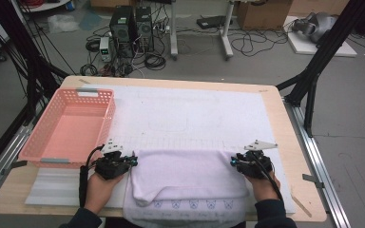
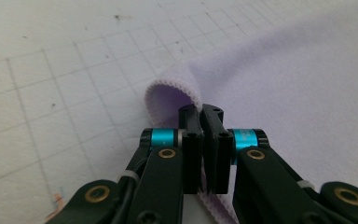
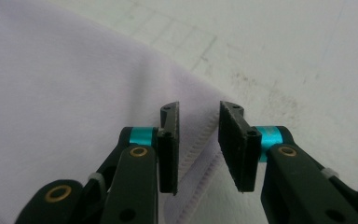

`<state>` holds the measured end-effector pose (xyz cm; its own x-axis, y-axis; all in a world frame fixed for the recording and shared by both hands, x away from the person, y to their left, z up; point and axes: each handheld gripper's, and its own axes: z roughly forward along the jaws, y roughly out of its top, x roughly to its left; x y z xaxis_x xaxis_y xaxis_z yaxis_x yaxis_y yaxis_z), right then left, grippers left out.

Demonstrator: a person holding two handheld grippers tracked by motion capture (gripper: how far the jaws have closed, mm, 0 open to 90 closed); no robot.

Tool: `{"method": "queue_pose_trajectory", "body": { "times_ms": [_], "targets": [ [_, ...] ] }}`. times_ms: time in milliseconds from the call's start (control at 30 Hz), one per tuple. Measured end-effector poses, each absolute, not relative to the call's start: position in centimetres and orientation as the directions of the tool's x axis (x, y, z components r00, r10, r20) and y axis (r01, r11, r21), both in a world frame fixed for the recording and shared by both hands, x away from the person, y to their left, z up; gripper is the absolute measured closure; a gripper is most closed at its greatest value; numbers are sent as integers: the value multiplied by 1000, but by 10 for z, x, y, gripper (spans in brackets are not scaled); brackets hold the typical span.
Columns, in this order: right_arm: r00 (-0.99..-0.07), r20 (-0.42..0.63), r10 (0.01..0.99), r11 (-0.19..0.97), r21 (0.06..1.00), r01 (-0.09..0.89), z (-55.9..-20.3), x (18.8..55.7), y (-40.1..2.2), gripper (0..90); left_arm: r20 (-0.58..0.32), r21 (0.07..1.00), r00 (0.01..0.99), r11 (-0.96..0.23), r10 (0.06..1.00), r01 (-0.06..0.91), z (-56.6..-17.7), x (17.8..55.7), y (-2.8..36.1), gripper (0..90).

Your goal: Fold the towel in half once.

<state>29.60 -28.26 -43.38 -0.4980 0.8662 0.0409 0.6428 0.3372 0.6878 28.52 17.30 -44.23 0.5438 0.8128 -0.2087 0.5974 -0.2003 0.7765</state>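
I'm folding the lilac towel [image 1: 185, 173]: my left gripper [image 2: 200, 116] is pinching its corner tight, my right gripper [image 3: 198, 140] is straddling the hem, jaws apart, needing to close next

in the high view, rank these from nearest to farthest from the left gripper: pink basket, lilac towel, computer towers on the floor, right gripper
1. lilac towel: its left corner sits at the left gripper.
2. pink basket: just above and left, on the table's left side.
3. right gripper: across the towel, at its right corner.
4. computer towers: on the floor beyond the table's far edge.
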Motion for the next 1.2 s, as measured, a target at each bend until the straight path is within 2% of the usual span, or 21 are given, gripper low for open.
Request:
{"method": "queue_pose_trajectory", "body": {
  "times_ms": [67, 133, 167, 267, 300, 367, 433, 533, 700, 800, 967, 1033, 1067, 1100, 1167, 1200],
  "targets": [
    [-522, 39, 852, 355, 691, 630, -438, 299, -282, 859, -203, 786, 536, -191, 819, 588, -441, 285, 177, 872],
    [-537, -33, 843, 401, 703, 587, -440, 298, -285, 869, -189, 788, 527, -192, 829, 585, -440, 287, 178, 875],
    [-511, -72, 856, 409, 699, 586, -439, 297, -288, 871, -196, 785, 520, -185, 831, 591, -440, 288, 180, 875],
    [-476, -26, 879, 351, 711, 609, -438, 297, -301, 870, -223, 782, 525, -171, 821, 600, -441, 292, 181, 868],
    [-478, -35, 878, 356, 716, 601, -438, 296, -302, 869, -215, 784, 524, -175, 824, 596, -441, 292, 180, 841],
    [-485, -56, 873, 368, 728, 578, -436, 293, -300, 815, -228, 795, 510, -144, 830, 590, -440, 293, 181, 662],
    [-454, -72, 888, 346, 753, 559, -433, 291, -302, 711, -242, 807, 499, -113, 832, 580, -439, 296, 183, 522],
    [-439, -6, 899, 267, 801, 536, -427, 291, -313, 631, -250, 820, 519, -107, 818, 563, -437, 300, 182, 465],
    [-455, 21, 890, 243, 822, 515, -426, 296, -322, 568, -248, 819, 523, -113, 815, 563, -439, 311, 178, 442],
    [-479, 36, 877, 254, 812, 525, -430, 303, -320, 535, -239, 811, 536, -138, 810, 569, -441, 318, 175, 442],
    [-551, 44, 833, 320, 774, 546, -442, 320, -308, 535, -240, 776, 540, -174, 807, 606, -449, 328, 171, 449],
    [-567, 54, 822, 340, 752, 565, -447, 325, -306, 556, -222, 777, 560, -202, 798, 596, -450, 329, 170, 495],
    [-574, 60, 817, 343, 749, 566, -449, 327, -306, 565, -218, 779, 574, -213, 790, 589, -451, 329, 170, 549],
    [-582, 67, 811, 344, 750, 565, -449, 328, -307, 586, -193, 781, 581, -234, 791, 579, -451, 328, 168, 641],
    [-601, 92, 794, 343, 749, 567, -449, 330, -310, 724, -207, 779, 591, -234, 779, 582, -451, 329, 168, 809],
    [-610, 110, 785, 339, 748, 571, -449, 330, -310, 822, -201, 782, 590, -235, 782, 578, -451, 329, 167, 841]
  ]
}}
